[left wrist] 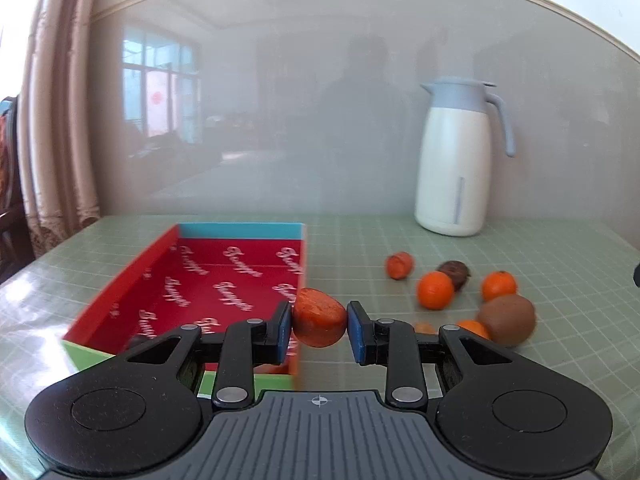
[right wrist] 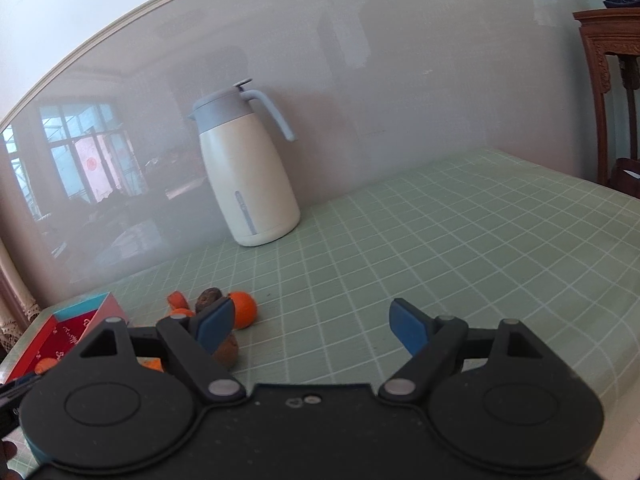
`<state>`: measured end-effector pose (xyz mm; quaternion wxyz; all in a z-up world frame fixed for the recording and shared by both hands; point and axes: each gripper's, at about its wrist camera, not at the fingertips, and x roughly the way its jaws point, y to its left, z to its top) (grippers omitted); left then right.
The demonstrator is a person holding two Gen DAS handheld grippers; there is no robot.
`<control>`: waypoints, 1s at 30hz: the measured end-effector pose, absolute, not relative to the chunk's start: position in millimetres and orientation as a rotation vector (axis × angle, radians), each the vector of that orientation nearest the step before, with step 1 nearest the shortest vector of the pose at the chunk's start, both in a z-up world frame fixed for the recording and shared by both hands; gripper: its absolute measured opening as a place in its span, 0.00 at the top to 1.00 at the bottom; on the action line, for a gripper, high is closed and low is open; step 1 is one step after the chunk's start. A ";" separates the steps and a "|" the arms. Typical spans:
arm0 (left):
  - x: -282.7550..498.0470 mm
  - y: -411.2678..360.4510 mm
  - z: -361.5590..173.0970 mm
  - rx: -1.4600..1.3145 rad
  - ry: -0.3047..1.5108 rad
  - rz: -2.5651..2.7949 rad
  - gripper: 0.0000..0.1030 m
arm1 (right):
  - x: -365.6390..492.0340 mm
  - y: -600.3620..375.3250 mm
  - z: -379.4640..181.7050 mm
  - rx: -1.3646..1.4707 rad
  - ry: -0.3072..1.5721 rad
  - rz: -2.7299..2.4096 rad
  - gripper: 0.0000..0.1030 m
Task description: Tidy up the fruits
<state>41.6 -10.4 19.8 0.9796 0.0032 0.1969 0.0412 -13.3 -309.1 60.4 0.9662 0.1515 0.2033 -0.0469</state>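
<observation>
My left gripper [left wrist: 319, 330] is shut on a reddish-orange fruit [left wrist: 319, 323] and holds it above the right front corner of the red box [left wrist: 224, 280]. More fruit lies on the table to the right: two oranges [left wrist: 435, 290] [left wrist: 498, 286], a brown kiwi [left wrist: 507, 320], a dark fruit [left wrist: 454, 272] and another reddish-orange fruit [left wrist: 399, 265]. My right gripper [right wrist: 310, 326] is open and empty above the table, right of the fruit. An orange [right wrist: 243, 309] and the kiwi [right wrist: 226, 352] show beside its left finger.
A white and blue thermos jug [left wrist: 454, 160] stands at the back against the grey wall; it also shows in the right wrist view [right wrist: 248, 172]. A green checked cloth [right wrist: 440, 248] covers the table. A curtain [left wrist: 52, 120] hangs at the left and wooden furniture [right wrist: 608, 80] stands at the right.
</observation>
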 end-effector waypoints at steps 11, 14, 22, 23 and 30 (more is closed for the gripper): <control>46.5 42.1 16.2 -0.076 0.462 0.202 0.71 | 1.1 -272.5 59.5 0.276 0.431 -0.024 0.18; 46.9 49.9 13.5 -0.092 0.485 0.216 0.71 | 2.6 -264.2 59.2 0.271 0.434 -0.008 0.18; 46.7 57.3 11.7 -0.092 0.498 0.237 0.71 | 7.1 -249.6 58.8 0.250 0.435 0.024 0.18; 45.8 59.2 12.4 -0.092 0.500 0.237 0.71 | 7.8 -248.8 58.6 0.250 0.436 0.026 0.18; 57.8 65.5 13.3 -0.111 0.538 0.247 0.70 | 8.9 -244.1 58.6 0.244 0.437 0.035 0.18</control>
